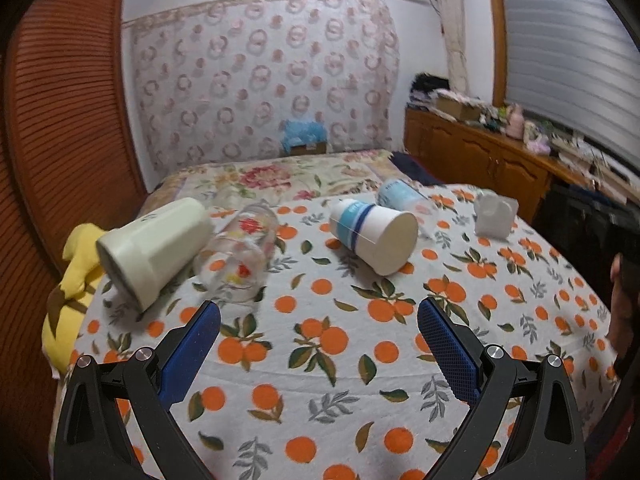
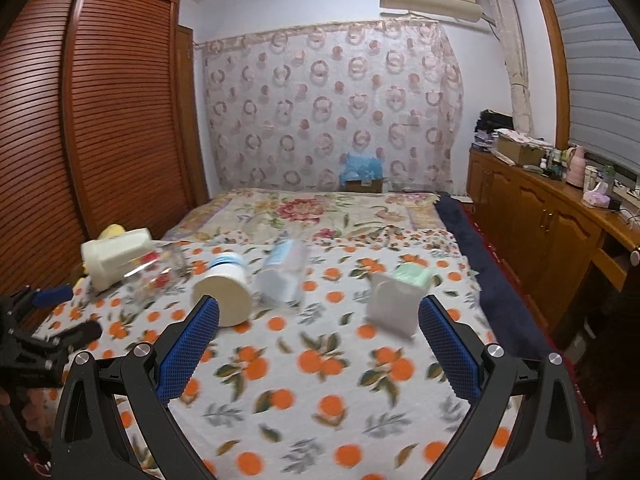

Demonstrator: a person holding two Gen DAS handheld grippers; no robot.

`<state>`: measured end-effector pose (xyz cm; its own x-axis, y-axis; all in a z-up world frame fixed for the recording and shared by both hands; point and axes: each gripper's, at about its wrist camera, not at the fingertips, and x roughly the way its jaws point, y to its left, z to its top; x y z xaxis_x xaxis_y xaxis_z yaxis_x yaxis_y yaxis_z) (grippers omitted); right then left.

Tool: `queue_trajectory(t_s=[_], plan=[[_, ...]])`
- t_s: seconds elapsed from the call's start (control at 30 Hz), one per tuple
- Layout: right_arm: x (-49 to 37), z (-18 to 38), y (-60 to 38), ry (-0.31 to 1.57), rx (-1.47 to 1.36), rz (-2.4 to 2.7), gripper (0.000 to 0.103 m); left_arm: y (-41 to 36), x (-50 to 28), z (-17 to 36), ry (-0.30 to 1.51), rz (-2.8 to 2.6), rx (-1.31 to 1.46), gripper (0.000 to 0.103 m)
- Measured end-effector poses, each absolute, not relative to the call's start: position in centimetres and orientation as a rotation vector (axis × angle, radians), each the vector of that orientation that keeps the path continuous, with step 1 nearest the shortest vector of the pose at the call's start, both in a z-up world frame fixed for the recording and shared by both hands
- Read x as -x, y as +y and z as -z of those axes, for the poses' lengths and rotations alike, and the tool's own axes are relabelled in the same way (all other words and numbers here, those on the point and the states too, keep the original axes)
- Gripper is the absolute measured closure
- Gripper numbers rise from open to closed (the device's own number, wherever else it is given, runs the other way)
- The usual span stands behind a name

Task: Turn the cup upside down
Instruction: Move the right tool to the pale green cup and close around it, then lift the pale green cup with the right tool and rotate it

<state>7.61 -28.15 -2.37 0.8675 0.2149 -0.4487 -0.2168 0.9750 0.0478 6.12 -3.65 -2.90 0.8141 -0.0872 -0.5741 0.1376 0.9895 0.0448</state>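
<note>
Cup work has not begun: five cups lie on their sides across the orange-print blanket (image 1: pixel 320 360), none held. Both the left gripper (image 1: pixel 319 322) and the right gripper (image 2: pixel 319 318) hover with jaws spread wide and empty. Nearest the left gripper lies the floral glass (image 1: pixel 240 256), likely heavy, slick and breakable (grip mid-body, across its width). Left of the glass is a cream ribbed cup (image 1: pixel 154 246), probably stiff. Right of the glass lies a blue-banded paper cup (image 1: pixel 374 236), light and crushable, so pinch gently. Beyond it sit a clear plastic cup (image 1: pixel 400 196) and a frosted square cup (image 1: pixel 494 214).
</note>
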Motion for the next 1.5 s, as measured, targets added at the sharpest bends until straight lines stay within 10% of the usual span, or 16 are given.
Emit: queue_trajectory(t_s=[1.5], plan=[[-28.7, 9.5, -34.3, 1.145, -0.238, -0.093, 0.041, -7.0, -13.6, 4.1, 0.746, 0.348, -0.125, 0.008]])
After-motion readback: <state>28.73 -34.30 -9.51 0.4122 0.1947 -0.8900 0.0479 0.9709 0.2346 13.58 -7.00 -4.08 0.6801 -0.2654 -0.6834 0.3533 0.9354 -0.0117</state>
